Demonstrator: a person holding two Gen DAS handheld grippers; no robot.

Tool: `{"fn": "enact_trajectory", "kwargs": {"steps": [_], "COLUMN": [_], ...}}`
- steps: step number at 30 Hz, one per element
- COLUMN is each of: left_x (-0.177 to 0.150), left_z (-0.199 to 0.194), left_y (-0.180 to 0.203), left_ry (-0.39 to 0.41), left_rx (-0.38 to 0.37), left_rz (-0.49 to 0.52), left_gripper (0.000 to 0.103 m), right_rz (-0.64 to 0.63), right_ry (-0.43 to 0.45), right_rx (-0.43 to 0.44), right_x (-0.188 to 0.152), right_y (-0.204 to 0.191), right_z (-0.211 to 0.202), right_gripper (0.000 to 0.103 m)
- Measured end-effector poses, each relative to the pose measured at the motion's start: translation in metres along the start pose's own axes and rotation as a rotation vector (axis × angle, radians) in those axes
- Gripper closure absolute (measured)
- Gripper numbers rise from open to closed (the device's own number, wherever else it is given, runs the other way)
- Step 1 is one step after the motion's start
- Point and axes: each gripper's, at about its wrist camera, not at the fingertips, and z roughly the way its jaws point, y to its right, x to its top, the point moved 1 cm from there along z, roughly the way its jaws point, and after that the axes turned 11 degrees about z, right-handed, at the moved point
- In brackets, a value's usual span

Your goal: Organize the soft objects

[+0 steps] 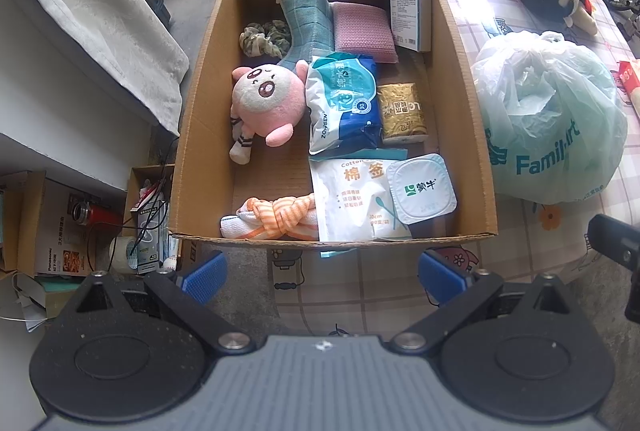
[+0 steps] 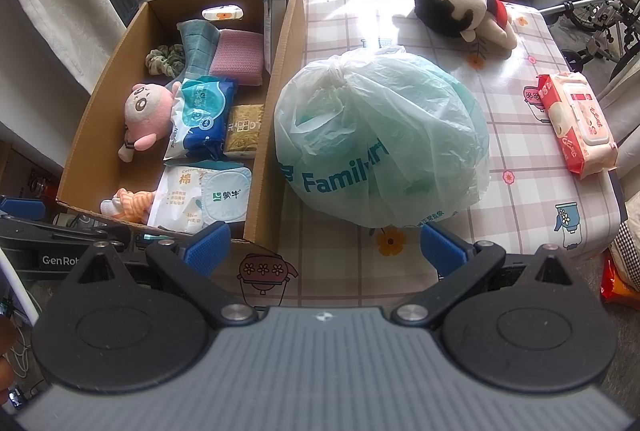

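My left gripper (image 1: 322, 277) and right gripper (image 2: 324, 249) are spread, empty; the knotted translucent green plastic bag (image 2: 380, 135) risks slipping from smooth pads.

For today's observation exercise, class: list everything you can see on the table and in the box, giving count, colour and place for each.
Cardboard box: 1, brown, left part of table.
Pink plush doll: 1, pink, box left side.
Scrunchie: 1, green-beige, box far left.
Folded cloth: 1, teal, box far end.
Knitted pad: 1, pink, beside the cloth.
Wipes pack: 1, blue-white, box centre.
Gold packet: 1, gold, right of wipes.
Cotton swab bag: 1, white, box near end.
Yogurt cup: 1, white, on swab bag.
Striped towel: 1, orange-white, near corner.
Plastic bag: 1, pale green, table centre.
Black-haired plush doll: 1, table far side.
Wet-wipes pack: 1, pink, table right edge.
Left gripper: open.
Right gripper: open.
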Motion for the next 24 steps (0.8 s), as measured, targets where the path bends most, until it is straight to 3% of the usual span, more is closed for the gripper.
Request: {"fn": "enact_trajectory", "kwargs": {"steps": [24], "left_x": [0.0022], "left_z": [0.0042], "left_y": [-0.0014], "left_ry": [-0.002], "left_rx": [0.0], "left_rz": [0.004], "left_gripper": [0.001], "right_rz": [-0.001], "right_ry": [0.0], "right_rx": [-0.001], "right_x": [0.0003], "right_y": [0.0001], "right_z": [0.0014], "right_gripper": [0.001]}}
